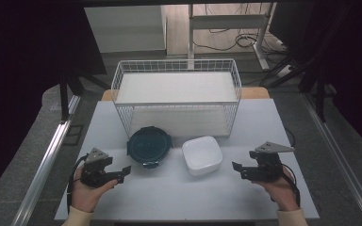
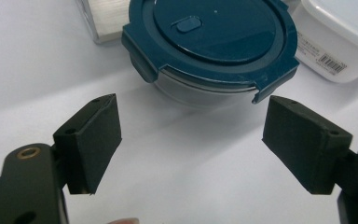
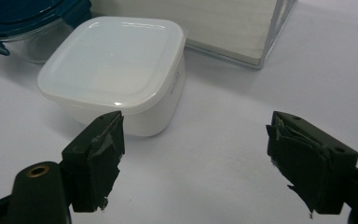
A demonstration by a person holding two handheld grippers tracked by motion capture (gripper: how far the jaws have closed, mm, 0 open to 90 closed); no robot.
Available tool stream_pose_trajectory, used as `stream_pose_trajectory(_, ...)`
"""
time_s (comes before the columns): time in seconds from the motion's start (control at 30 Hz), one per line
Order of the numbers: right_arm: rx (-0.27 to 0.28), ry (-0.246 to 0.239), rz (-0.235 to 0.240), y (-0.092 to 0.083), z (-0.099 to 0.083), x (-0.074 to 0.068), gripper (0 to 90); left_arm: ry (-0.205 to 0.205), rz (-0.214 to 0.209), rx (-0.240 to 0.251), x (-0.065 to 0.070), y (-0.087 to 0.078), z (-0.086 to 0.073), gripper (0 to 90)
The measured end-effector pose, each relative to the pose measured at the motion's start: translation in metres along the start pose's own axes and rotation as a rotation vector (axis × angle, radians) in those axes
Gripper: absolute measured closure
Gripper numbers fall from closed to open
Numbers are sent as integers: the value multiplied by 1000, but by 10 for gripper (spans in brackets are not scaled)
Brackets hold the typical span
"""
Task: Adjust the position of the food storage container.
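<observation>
A round glass container with a dark blue clip lid (image 1: 149, 146) (image 2: 212, 39) stands mid-table, just in front of a white wire rack (image 1: 176, 96). Beside it on the right sits a white square lidded container (image 1: 201, 154) (image 3: 116, 70). My left gripper (image 1: 122, 173) (image 2: 191, 140) is open, a short way left of and nearer than the round container, with nothing between its jaws. On the right side of the table my right gripper (image 1: 238, 168) (image 3: 193, 163) is also open and holds nothing; the white container lies ahead of its left jaw.
The rack has two white shelves and takes up the back half of the white table (image 1: 179, 197). A corner of the rack base (image 3: 242, 32) lies beyond the white container. Floor rails run along both sides of the table.
</observation>
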State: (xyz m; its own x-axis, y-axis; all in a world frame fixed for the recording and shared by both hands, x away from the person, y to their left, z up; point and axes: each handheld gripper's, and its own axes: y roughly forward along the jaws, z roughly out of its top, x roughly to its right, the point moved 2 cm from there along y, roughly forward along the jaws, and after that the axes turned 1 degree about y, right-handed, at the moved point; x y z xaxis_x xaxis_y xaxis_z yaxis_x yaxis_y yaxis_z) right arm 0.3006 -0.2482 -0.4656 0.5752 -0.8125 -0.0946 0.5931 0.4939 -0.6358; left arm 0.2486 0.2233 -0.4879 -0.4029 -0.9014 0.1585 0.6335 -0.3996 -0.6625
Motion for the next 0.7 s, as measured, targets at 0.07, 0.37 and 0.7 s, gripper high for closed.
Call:
stream_pose_trajectory(0.07, -5, 0, -6, -1, -1, 1, 195, 3, -9, 6, 1, 0, 2, 194)
stream_pose_trajectory(0.37, -32, -5, -31, -1, -8, 3, 198, 7, -20, 2, 4, 1, 6, 206)
stream_pose_trajectory(0.7, -53, -12, -25, 3, -10, 3, 202, -1, -8, 9, 3, -3, 7, 220)
